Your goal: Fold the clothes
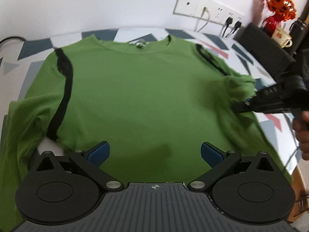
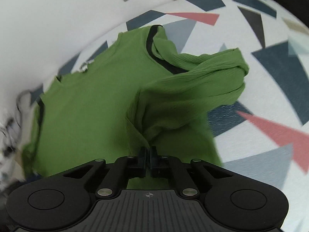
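Pinching green shirt (image 2: 92,104) sleeve — right gripper (image 2: 148,154); left gripper (image 1: 155,152) spread.

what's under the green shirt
The green shirt lies on a tablecloth patterned with dark blue, grey and pink triangles, showing all round it. Whatever lies beneath the shirt itself is covered. The right tongs pinch its sleeve.

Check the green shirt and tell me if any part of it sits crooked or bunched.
The green ribbed long-sleeved shirt lies mostly flat on the patterned tablecloth, but one sleeve is bunched and twisted, lifted where the right gripper is shut on the fabric. The left gripper hangs open over the hem.
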The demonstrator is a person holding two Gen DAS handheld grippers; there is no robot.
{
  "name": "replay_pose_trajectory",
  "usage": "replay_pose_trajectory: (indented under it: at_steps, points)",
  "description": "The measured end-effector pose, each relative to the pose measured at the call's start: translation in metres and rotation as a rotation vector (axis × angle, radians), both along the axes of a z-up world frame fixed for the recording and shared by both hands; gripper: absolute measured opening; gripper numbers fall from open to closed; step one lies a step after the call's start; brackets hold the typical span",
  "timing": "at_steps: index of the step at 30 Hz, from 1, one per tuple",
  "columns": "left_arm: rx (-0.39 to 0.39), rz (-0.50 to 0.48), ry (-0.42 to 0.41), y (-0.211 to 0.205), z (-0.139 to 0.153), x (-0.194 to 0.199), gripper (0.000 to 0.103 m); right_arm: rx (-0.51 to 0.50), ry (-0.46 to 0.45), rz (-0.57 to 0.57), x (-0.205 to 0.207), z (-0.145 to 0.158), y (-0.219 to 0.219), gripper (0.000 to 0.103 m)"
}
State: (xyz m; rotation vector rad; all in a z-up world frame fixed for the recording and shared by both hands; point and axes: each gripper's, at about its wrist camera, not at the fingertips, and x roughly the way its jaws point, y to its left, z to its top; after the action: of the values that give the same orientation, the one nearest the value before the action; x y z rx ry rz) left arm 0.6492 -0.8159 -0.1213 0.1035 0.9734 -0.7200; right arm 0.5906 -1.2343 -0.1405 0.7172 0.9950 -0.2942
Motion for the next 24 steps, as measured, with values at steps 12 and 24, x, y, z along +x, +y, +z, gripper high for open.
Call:
replay_pose_trajectory:
  at_steps: [12, 24]
  points:
    - [-0.058, -0.029, -0.059, -0.008, 0.007, -0.016, 0.103, 0.149, -0.148, 0.238, 0.085, 0.044, 0.049, 0.002]
    - [0.141, -0.107, -0.26, -0.037, -0.001, 0.002, 0.103, 0.092, -0.162, -0.024, 0.037, 0.037, -0.014, 0.021]
